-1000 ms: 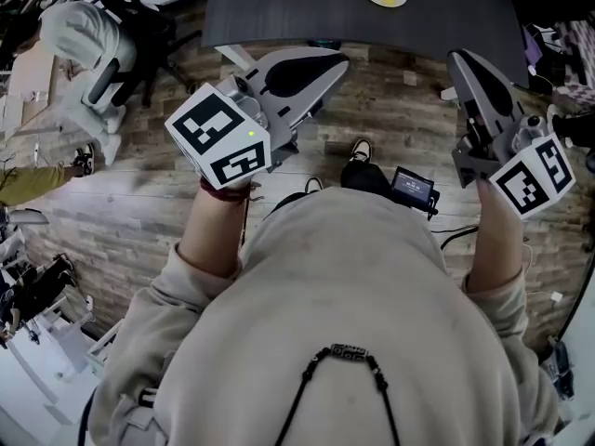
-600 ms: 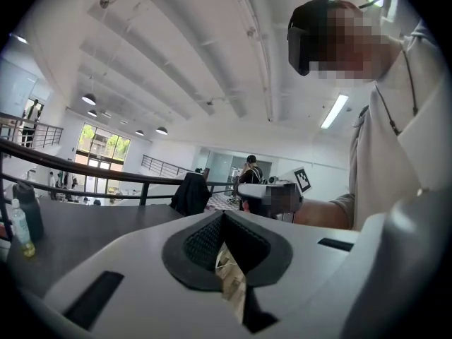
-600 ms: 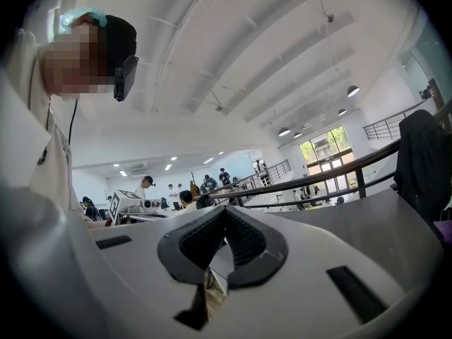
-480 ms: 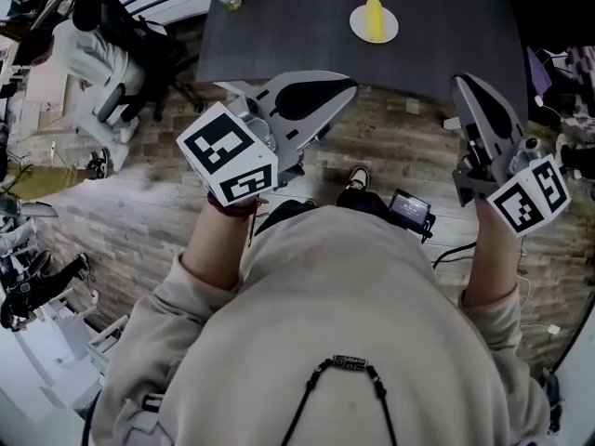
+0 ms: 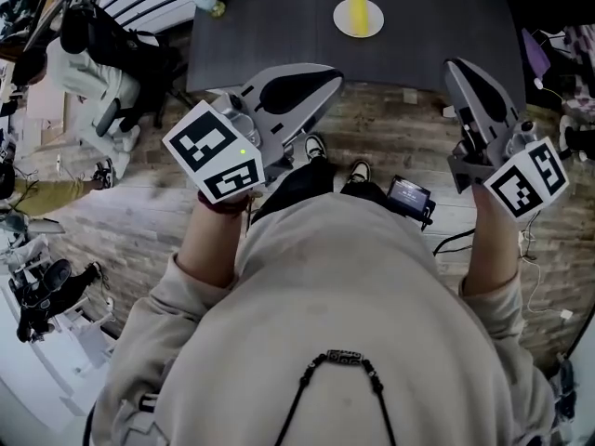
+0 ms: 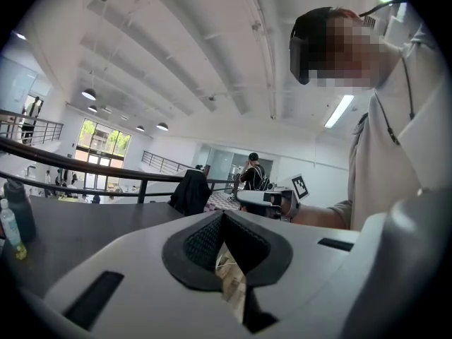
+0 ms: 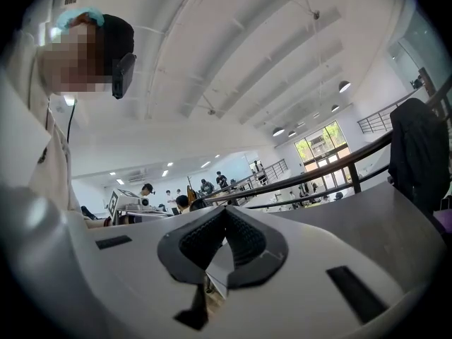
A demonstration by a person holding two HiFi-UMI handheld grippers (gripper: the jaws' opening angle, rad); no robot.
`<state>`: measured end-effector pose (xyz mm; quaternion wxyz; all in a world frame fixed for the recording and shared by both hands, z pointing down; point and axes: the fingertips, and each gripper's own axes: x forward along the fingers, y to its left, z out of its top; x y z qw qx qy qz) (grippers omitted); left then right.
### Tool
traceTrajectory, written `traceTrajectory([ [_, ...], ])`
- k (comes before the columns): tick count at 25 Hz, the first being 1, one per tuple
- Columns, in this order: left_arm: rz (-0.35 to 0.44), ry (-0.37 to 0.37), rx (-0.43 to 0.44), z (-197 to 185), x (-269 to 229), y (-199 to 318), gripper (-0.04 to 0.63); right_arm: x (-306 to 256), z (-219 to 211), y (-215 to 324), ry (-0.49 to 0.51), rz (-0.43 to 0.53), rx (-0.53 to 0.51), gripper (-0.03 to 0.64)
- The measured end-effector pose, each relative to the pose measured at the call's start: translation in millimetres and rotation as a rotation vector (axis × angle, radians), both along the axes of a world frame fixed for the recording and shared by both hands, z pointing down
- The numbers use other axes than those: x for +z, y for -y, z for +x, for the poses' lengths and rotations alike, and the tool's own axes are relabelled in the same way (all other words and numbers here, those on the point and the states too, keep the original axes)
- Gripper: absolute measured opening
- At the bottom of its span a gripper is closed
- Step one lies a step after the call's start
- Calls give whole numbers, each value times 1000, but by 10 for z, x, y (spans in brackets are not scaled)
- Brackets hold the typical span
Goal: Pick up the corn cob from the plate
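Corn cob (image 5: 357,11) lies on white plate (image 5: 340,26) at top centre of head view, on dark table (image 5: 279,26), long axis up-down in frame, i.e. pointing away from person. Left gripper (image 5: 335,74) is nearer, w/ cob up and slightly right of its tip. Right gripper (image 5: 454,67) is farther, cob up-left. Both are held approx level near table's front edge, jaws together, nothing held.

Yellow corn cob (image 5: 357,12) on white plate (image 5: 375,19) atop dark table (image 5: 270,26).
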<state>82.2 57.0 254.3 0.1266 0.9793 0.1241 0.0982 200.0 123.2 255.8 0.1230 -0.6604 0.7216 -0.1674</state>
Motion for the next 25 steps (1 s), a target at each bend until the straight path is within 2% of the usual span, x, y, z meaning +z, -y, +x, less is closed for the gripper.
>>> traceTrajectory([
  [5, -19, -22, 45, 132, 44, 35, 2, -71, 36, 9, -30, 5, 33, 15],
  [10, -21, -73, 129, 393, -31, 172, 2, -309, 108, 210, -101, 9, 69, 15],
  [15, -24, -94, 174, 590, -106, 629, 2, -357, 197, 653, -125, -21, 88, 15],
  [25, -91, -48, 195, 644, 192, 1685, 2, -228, 279, 1756, -132, -87, 81, 15],
])
